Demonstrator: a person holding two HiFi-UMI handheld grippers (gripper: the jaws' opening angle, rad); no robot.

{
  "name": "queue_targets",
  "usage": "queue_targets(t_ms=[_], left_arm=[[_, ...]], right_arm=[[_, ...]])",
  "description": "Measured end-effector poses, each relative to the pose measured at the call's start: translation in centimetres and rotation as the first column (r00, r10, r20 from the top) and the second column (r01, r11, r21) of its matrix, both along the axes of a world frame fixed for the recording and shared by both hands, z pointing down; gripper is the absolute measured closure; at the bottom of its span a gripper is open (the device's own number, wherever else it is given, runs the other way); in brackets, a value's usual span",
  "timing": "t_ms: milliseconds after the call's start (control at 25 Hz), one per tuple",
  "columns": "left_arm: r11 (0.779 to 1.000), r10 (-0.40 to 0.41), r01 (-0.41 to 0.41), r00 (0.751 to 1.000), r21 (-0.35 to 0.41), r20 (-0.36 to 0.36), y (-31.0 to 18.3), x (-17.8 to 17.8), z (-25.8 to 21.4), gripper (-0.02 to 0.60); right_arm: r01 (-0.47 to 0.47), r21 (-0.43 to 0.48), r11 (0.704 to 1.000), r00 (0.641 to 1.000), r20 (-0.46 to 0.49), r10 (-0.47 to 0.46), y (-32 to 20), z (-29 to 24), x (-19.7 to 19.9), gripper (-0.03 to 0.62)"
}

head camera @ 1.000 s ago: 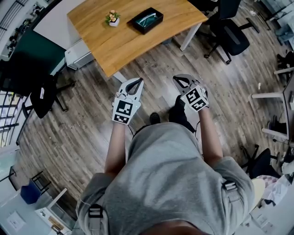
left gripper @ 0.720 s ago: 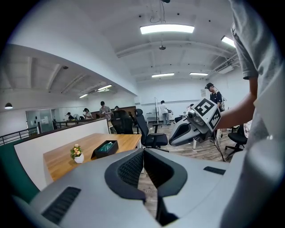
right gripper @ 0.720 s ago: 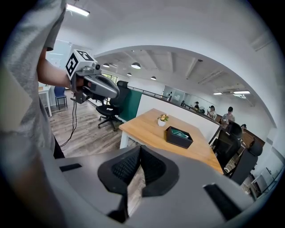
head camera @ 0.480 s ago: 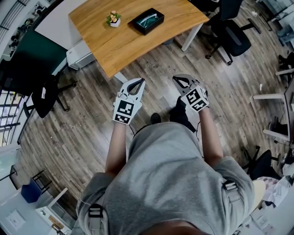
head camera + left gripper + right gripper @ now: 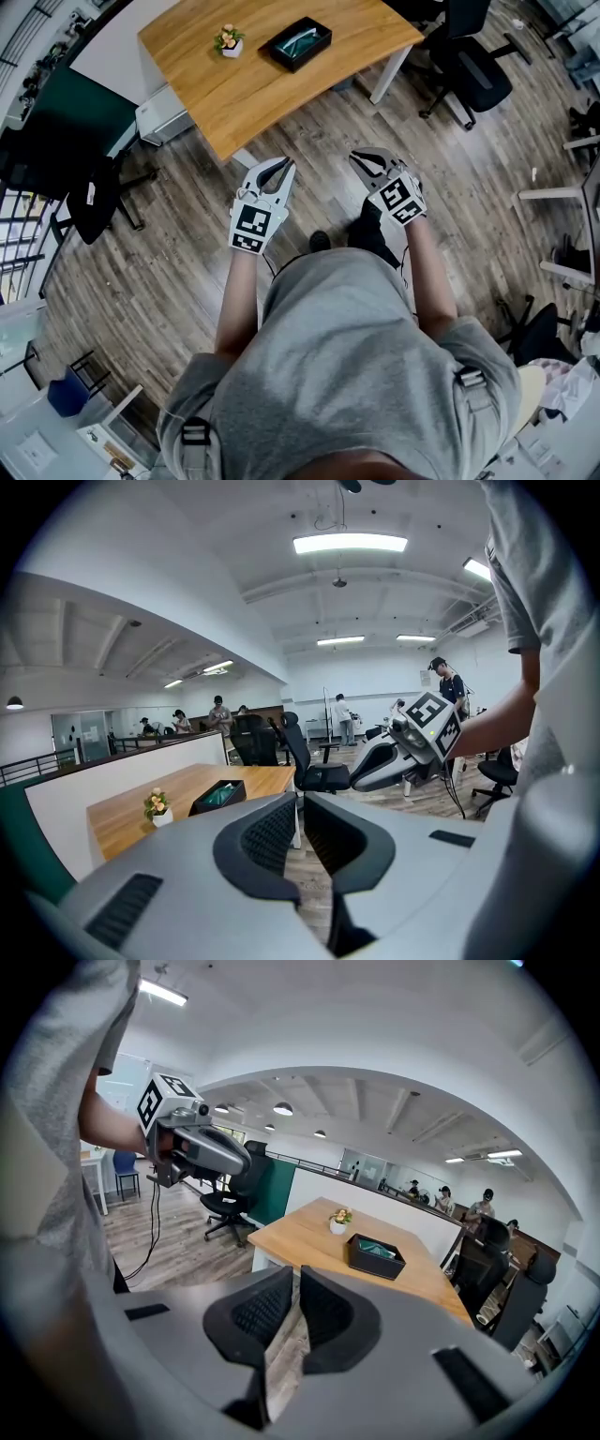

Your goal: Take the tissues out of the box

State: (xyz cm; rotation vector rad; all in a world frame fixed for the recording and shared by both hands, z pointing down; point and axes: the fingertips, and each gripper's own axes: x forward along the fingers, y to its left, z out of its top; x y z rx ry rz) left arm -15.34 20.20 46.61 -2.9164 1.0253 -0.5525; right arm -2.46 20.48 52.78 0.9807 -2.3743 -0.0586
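Ahead of my left hand-held gripper (image 5: 278,162) I see a wooden bench (image 5: 234,94) on white legs, standing on grey-brown plank floor (image 5: 141,281). Black office chairs (image 5: 469,66) sit beyond the right hand-held gripper (image 5: 361,156) to its right, and strip lights (image 5: 350,543) glow on the white ceiling (image 5: 187,536).

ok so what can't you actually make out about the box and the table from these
- Black box contents: too small in the head view and far off in both gripper views. Something teal shows inside, but I cannot tell whether it is tissues.
- Table: its far side is cut off by the top edge of the head view.
- Flower pot: too small for detail in every view.
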Motion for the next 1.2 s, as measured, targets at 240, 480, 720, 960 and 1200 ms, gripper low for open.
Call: queue_targets(t_ms=[240, 480, 720, 960, 1200], left_arm=[[1.0, -0.004, 0.004, 1.0, -0.003, -0.02, 0.1, -0.1, -0.2, 0.487], [1.0, -0.001, 0.001, 1.0, -0.003, -0.024, 0.4, -0.5, -0.5, 0.446], [1.0, 0.007, -0.008, 1.0, -0.012, -0.022, 0.6, -0.9, -0.5, 0.38], [1.0, -0.011, 0.01, 1.0, -0.011, -0.028, 0.7, -1.6, -0.5, 0.336], [1.0, -0.012, 0.012, 0.999, -0.003, -0.035, 0.7, -2.2, -0.4, 0.313]], right_arm=[[0.006, 0.021, 1.0, 1.0, 0.006, -0.006, -0.2, -0.7, -0.1, 0.544], [-0.017, 0.045, 0.999, 1.0, -0.015, 0.018, -0.5, -0.8, -0.1, 0.441], [-0.026, 0.048, 0.999, 0.999, -0.024, 0.027, -0.4, -0.8, -0.3, 0.363], [-0.027, 0.05, 0.998, 0.999, -0.017, 0.028, -0.2, -0.5, -0.9, 0.294], [-0.032, 0.057, 0.998, 0.999, -0.02, 0.033, -0.2, -0.5, -1.4, 0.257]])
